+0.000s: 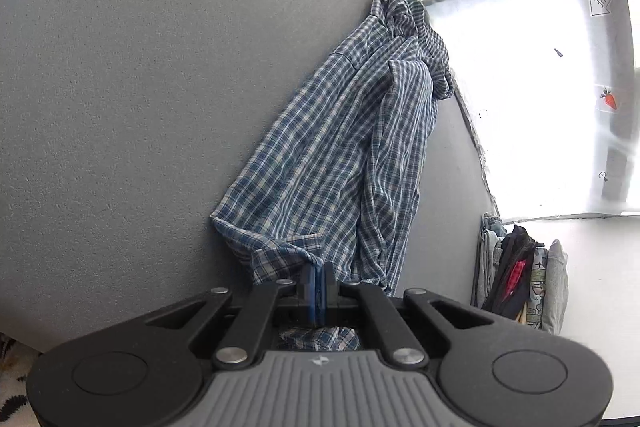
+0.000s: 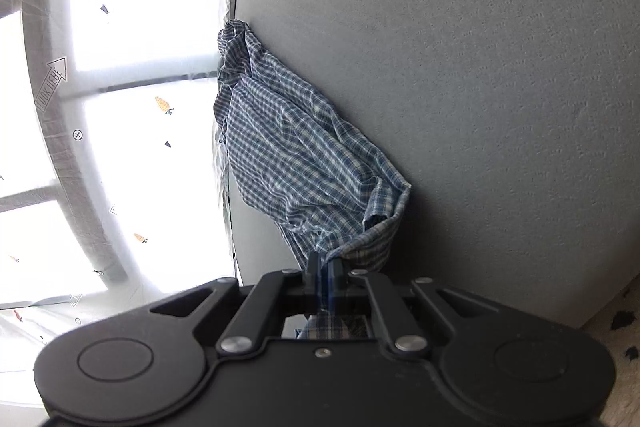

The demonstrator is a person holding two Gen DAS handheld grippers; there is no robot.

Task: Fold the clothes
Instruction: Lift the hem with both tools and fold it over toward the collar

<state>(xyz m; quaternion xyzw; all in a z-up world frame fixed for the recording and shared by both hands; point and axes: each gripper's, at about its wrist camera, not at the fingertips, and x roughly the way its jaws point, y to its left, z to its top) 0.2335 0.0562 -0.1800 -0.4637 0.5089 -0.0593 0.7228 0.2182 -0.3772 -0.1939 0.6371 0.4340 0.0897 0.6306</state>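
**Both grippers pinching the checked shirt on the grey desk**

A wide grey desk [image 1: 120, 87] fills most of what can be seen, its far edge running along a bright white sheet [image 1: 520, 107] printed with small carrots and an arrow marked "LOOK HERE". Past the desk's edge, in the left wrist view, a stack of folded clothes [image 1: 520, 283] stands on a pale surface.

The blue and white checked shirt [image 1: 340, 155] lies rumpled on the desk, stretching from the far edge, where part of it bunches up right at the rim, back toward both grippers. The cloth is creased and partly doubled over itself.

The left gripper [image 1: 319, 291] has its jaws pressed together on a corner of the shirt; the fabric runs between the blue pads and a bit of it shows behind them, inside the frame of the tool.

The right gripper [image 2: 325, 279] likewise has its jaws clamped on the shirt [image 2: 296, 155], on a gathered edge of the cloth, which fans out from the pinch. A strip of check pokes through behind the pads here too.
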